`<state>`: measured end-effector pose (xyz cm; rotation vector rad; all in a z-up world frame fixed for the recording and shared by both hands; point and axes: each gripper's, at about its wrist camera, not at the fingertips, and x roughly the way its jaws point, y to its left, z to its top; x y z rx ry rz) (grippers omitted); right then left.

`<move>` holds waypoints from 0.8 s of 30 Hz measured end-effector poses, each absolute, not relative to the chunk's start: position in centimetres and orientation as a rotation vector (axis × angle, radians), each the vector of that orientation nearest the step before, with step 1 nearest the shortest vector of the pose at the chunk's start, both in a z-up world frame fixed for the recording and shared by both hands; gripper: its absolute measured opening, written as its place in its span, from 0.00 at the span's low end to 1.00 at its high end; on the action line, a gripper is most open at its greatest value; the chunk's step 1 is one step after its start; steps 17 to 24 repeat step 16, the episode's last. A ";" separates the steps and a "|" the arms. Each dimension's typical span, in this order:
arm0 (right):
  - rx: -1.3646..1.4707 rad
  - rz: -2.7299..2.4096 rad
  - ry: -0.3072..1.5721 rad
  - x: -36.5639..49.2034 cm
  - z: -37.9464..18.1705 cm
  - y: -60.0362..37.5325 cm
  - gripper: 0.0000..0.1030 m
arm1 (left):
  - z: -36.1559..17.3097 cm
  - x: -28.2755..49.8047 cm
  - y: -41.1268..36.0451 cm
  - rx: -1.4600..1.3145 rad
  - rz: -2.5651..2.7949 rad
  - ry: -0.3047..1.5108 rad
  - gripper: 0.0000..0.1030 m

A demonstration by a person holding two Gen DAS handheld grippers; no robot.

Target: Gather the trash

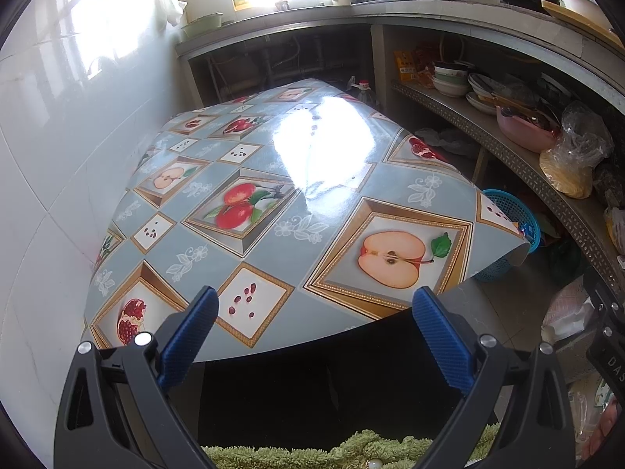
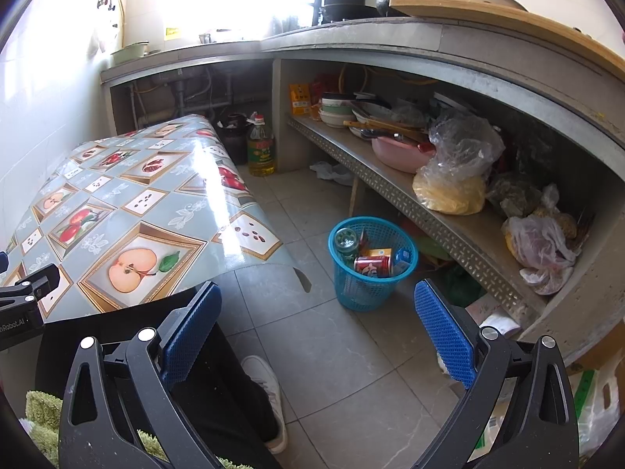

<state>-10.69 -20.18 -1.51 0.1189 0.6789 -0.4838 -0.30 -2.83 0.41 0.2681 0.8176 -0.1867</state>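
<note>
The fruit-print table looks bare under glare, while the blue basket stands on the tiled floor.

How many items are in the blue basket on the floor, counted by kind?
Visible inside the blue plastic mesh basket, right wrist view:
Red drink can: 1
Green glass jar: 1
Orange carton: 1
Blue-and-white packet: 1
Total: 4 visible; more may lie hidden underneath.

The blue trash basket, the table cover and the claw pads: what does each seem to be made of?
The blue trash basket looks like moulded plastic: an open lattice wall with a smooth rim. The table cover appears to be glossy vinyl or oilcloth: it mirrors the window glare and curls stiffly at its hanging corner. The blue pads on the right claw look like rubber or soft plastic, matte with a fine knurled grid.
</note>
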 end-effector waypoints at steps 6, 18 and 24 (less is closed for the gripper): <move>0.120 -0.483 0.678 -10.7 -1.5 -20.2 0.92 | 0.4 -0.3 -2.8 0.267 -0.186 0.818 0.95; 0.114 -0.484 0.673 -10.7 -1.2 -20.4 0.92 | 0.4 -0.1 -2.9 0.261 -0.192 0.829 0.95; 0.114 -0.484 0.673 -10.7 -1.2 -20.4 0.92 | 0.4 -0.1 -2.9 0.261 -0.192 0.829 0.95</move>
